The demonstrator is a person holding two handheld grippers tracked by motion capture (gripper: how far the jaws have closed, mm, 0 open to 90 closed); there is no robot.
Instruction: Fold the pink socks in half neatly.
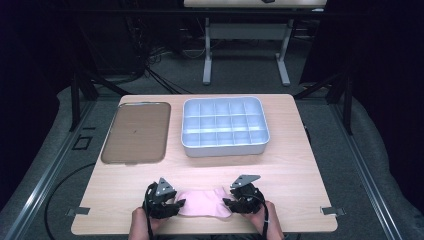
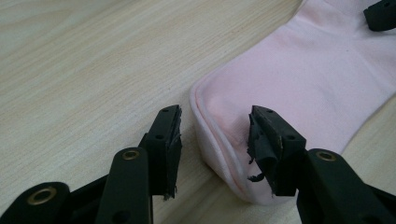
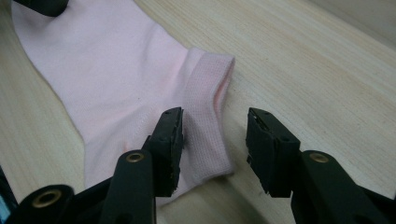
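As both ends of a pink sock (image 1: 204, 203) lie between parted jaws, left hand-held gripper (image 1: 172, 206) and right hand-held gripper (image 1: 231, 202) must next pinch shut.

A lab: dark curtains (image 1: 370, 45), floor cables (image 1: 150, 65), height-adjustable tables (image 1: 245, 45).

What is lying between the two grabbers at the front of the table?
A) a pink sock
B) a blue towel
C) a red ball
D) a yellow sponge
A: a pink sock lies flat on the wooden table, with the left gripper at its toe end and the right gripper at its ribbed cuff.
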